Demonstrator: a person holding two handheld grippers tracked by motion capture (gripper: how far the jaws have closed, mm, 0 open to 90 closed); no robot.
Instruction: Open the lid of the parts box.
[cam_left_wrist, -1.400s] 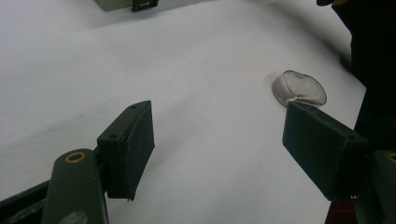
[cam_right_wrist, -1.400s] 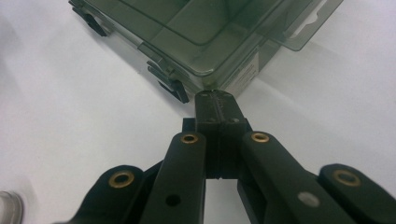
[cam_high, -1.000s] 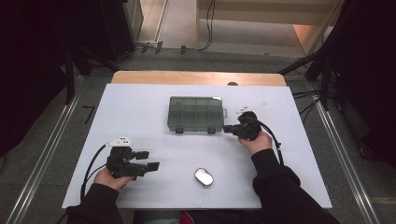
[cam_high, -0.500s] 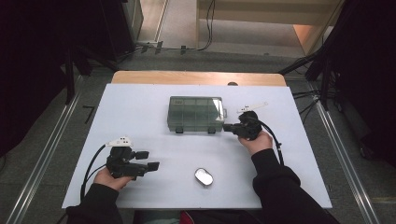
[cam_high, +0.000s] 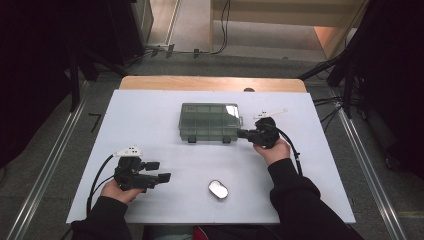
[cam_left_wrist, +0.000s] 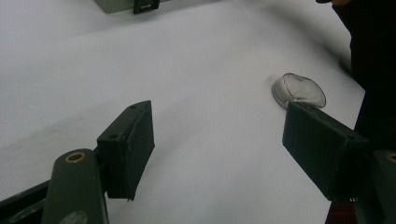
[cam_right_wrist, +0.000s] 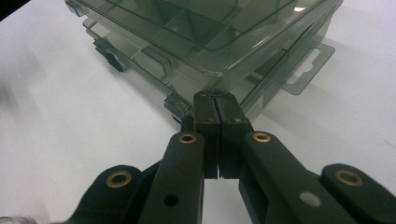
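Smoky plastic organiser box (cam_high: 210, 122) w/ right gripper (cam_high: 245, 133) closed at its corner; left gripper (cam_high: 162, 171) wide, empty.

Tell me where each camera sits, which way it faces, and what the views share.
High view: above the near side, looking forward and down on the white table; both forearms, left gripper, right gripper.
Left gripper view: along its open fingers toward the clear oval dish.
Right gripper view: along its shut fingers at the compartment box.
Shared: the box and the dish.
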